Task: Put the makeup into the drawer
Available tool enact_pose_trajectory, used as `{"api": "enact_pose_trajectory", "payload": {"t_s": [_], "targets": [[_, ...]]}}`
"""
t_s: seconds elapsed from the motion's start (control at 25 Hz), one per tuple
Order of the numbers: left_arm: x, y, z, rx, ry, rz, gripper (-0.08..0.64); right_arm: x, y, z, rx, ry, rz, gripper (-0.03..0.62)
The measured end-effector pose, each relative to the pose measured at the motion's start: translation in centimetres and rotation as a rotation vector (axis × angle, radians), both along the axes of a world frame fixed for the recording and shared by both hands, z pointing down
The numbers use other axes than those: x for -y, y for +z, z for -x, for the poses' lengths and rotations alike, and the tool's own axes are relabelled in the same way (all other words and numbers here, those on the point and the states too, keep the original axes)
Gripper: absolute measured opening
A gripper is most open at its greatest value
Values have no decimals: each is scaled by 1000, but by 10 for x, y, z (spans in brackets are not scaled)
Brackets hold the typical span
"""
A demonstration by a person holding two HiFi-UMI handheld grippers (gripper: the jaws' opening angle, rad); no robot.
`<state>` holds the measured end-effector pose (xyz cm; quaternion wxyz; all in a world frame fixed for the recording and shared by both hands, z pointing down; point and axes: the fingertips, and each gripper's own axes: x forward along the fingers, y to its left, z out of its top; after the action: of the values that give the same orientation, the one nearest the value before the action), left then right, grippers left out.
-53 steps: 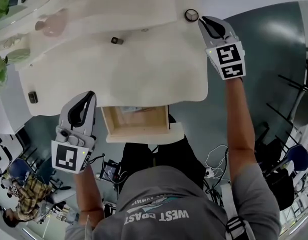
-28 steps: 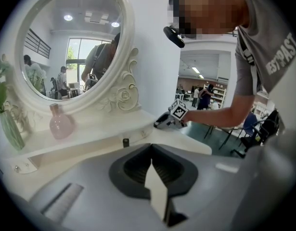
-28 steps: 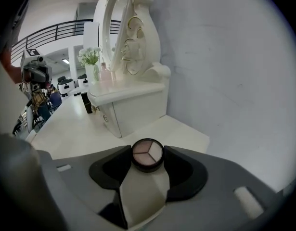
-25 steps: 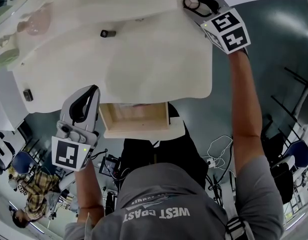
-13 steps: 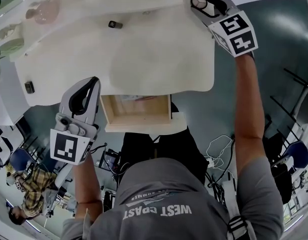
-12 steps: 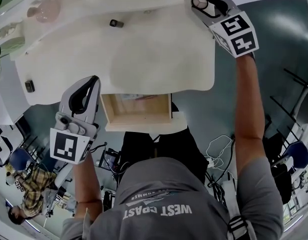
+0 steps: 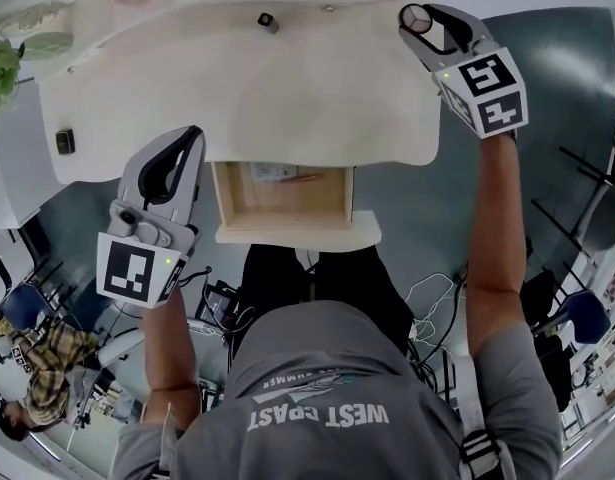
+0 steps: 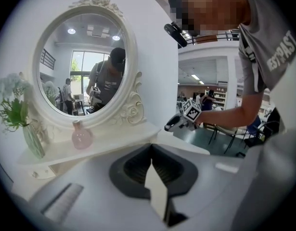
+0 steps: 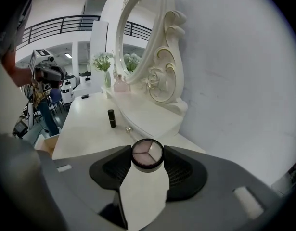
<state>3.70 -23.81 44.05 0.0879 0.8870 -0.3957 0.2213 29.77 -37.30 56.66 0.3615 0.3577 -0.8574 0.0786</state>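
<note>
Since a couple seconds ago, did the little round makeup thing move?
Yes. The round compact lay on the dresser top by its right back corner; now the right gripper holds it lifted off that top.

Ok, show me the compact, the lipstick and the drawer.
compact (image 9: 147, 154), right gripper view, middle of its round top face.
lipstick (image 9: 110, 118), right gripper view, middle of the upright black tube.
drawer (image 7: 287, 204), head view, bare part of its wooden floor.
</note>
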Motion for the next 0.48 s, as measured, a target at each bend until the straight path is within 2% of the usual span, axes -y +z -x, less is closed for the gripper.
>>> {"api": "enact_pose_trajectory", "payload": {"t_s": [0.48], "targets": [[-30, -30, 64, -24, -69, -62, 2, -55, -44, 53, -5, -6, -7, 218]]}}
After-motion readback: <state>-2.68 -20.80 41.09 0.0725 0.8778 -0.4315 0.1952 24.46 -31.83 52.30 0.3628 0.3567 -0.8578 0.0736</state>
